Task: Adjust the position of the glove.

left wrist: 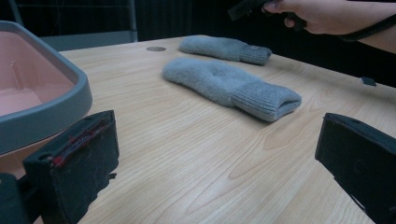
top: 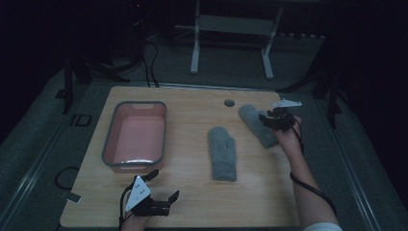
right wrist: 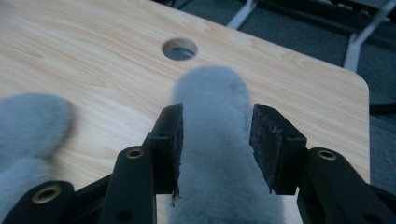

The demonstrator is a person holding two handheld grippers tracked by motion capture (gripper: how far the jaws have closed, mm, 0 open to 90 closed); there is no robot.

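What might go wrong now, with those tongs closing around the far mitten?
The right tongs straddle the far mitten across its width, so they may pinch only fluffy wool and lose it when lifting. The near mitten lies close beside it and might get dragged along. The pink tub stands across the table, so a loose hold could drop the mitten on the way, if it goes there.

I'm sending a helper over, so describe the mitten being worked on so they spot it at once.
Start at the wooden table and go to its far right part, near the small round hole. The grey mitten there lies slanted, with the right tool straddling it. The other mitten lies straight, mid-table, untouched.
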